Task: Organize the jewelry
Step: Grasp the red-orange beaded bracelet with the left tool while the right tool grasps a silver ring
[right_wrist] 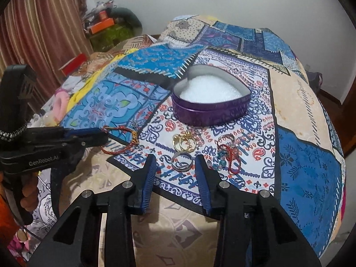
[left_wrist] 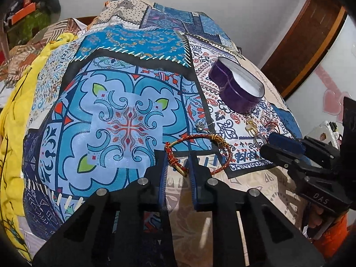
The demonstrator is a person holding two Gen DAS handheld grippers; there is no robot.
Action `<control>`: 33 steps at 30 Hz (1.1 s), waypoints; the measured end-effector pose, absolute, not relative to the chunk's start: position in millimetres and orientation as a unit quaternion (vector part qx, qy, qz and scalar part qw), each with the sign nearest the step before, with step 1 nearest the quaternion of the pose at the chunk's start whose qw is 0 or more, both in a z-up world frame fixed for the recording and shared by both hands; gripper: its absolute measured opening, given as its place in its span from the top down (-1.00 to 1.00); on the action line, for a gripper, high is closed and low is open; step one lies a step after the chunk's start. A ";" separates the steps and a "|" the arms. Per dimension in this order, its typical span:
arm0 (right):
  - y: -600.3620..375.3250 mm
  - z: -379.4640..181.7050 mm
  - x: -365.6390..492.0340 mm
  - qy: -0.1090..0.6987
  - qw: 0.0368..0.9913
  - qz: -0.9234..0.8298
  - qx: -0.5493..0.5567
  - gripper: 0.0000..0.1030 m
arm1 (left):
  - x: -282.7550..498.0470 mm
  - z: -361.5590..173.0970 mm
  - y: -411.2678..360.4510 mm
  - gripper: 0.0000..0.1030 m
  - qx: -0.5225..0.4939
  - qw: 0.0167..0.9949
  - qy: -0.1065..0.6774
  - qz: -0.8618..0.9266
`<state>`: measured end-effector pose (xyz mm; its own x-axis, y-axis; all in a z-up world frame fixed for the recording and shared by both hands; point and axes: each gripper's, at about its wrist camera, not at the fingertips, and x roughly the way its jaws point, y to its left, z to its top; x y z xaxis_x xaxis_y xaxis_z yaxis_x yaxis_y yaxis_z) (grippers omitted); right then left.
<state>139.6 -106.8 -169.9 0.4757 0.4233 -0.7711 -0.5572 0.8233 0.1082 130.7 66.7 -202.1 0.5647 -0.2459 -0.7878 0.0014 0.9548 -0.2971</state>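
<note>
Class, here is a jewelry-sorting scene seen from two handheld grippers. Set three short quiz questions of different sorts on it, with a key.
1. True or false: the purple heart-shaped tin has its lid on.
2. Multiple choice: the left gripper has its fingers on either side of (a) the red and gold cord bracelet, (b) the gold rings, (c) the tin.
3. Fill in: the silver band ring lies just ahead of the open ____ gripper.

Key: 1 false, it is open, showing white padding. 2 a. 3 right.

Open purple heart tin (right_wrist: 211, 109); rings (right_wrist: 184, 143), red bracelet (left_wrist: 198, 153) nearby.
</note>
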 end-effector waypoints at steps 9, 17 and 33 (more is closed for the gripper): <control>-107.7 -174.4 143.1 0.427 0.855 0.282 -0.085 0.72 | 135.6 -202.8 58.7 0.88 -0.101 0.882 0.457 -0.053; -109.5 -166.8 140.7 0.420 0.857 0.288 -0.075 0.84 | 128.6 -183.2 59.7 0.88 -0.103 0.895 0.430 -0.053; -102.2 -164.2 142.1 0.421 0.858 0.282 -0.084 0.28 | 119.7 -148.6 51.3 0.88 -0.088 0.918 0.381 -0.057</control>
<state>142.1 -102.2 -164.2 0.4859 0.4127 -0.7705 -0.5547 0.8268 0.0930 119.7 51.3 -148.6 0.7027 -0.1726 -0.6902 0.0379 0.9778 -0.2059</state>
